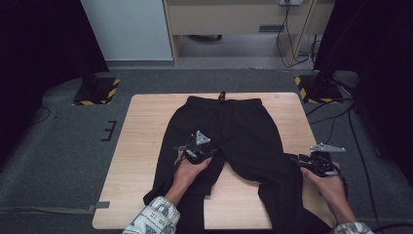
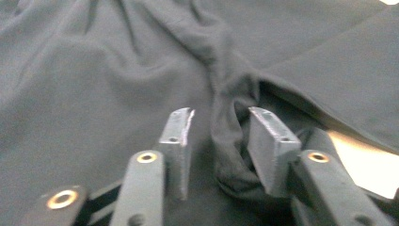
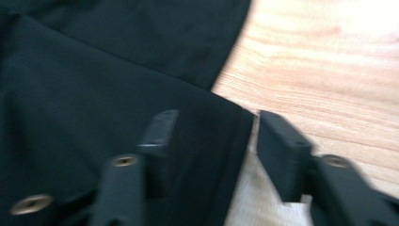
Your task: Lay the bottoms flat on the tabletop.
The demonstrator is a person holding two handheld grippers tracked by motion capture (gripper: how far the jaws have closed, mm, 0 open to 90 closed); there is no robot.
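Both forearms are reaching in over the near edge of the wooden table [image 1: 141, 146], the landmark here. The left hand [image 1: 187, 170] is tilting the left gripper [image 1: 197, 151] down over the crotch of the black trousers [image 1: 234, 131]; its jaws are standing apart around a bunched fold of cloth. The right hand [image 1: 331, 187] is holding the right gripper [image 1: 314, 161] at the table's right side, jaws parted astride the trouser leg's outer edge. The table is standing on grey carpet [image 1: 63, 146]. The trousers are lying flat, waistband toward the table's far edge.
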